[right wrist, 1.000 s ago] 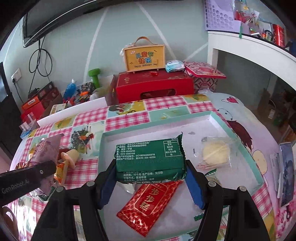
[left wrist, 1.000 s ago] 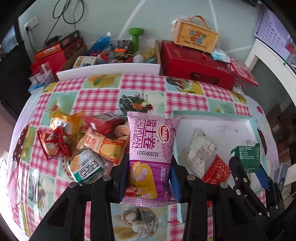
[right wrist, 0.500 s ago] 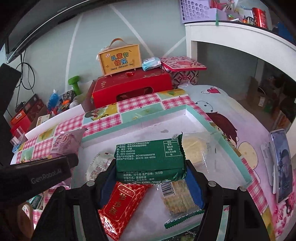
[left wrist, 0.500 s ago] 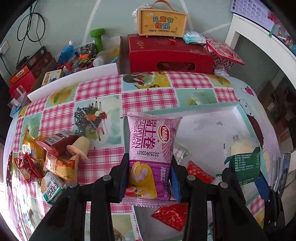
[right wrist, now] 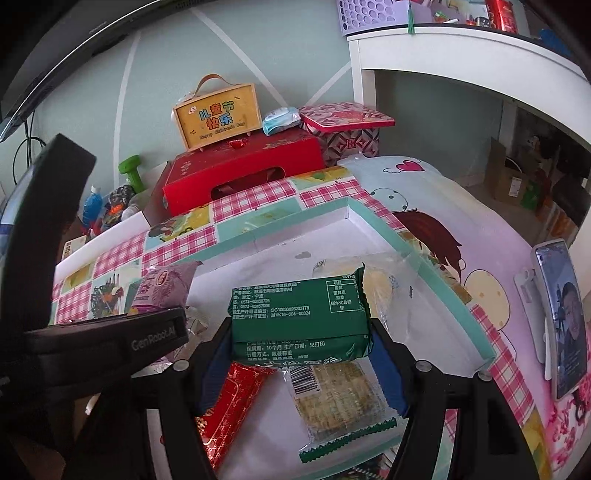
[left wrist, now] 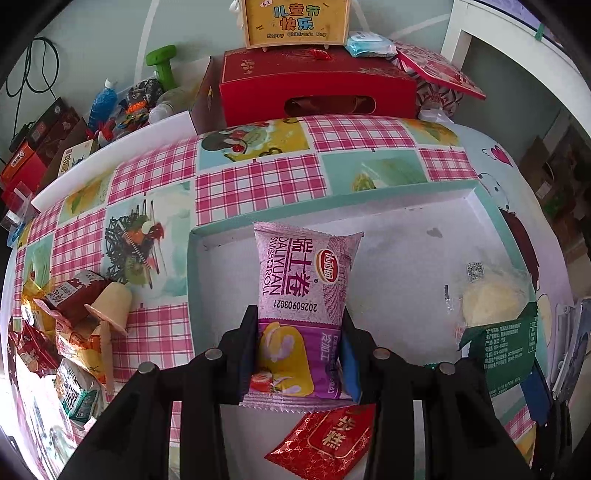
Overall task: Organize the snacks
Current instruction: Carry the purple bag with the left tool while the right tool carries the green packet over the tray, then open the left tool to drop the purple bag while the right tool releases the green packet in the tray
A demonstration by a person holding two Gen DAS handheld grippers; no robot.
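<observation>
You are working over a table draped in a pink checked cloth (left wrist: 251, 184), and on it a shallow white tray with a mint-green rim (left wrist: 332, 203) is taking up the right side. Behind the table a red gift box (left wrist: 317, 88) is standing with a yellow carry-case (left wrist: 295, 22) sitting on top of it.

Your left gripper (left wrist: 299, 354) is clenching the lower half of a purple Swiss roll packet (left wrist: 303, 280), which is standing upright between the pads and hanging over the tray's left part. Your right gripper (right wrist: 301, 339) is grasping a green wrapped packet (right wrist: 299, 314) by its two ends, holding it level above the tray's near right area.

In the tray, a red foil packet (left wrist: 325, 439) is lying near the front edge below the purple packet, a clear-wrapped cracker pack (right wrist: 332, 398) is lying just under the green packet, and a pale round cake in clear wrap (left wrist: 491, 295) is resting towards the right wall.

To the left of the tray, a heap of loose snacks (left wrist: 74, 332) is sitting on the cloth, well apart from both grippers.
</observation>
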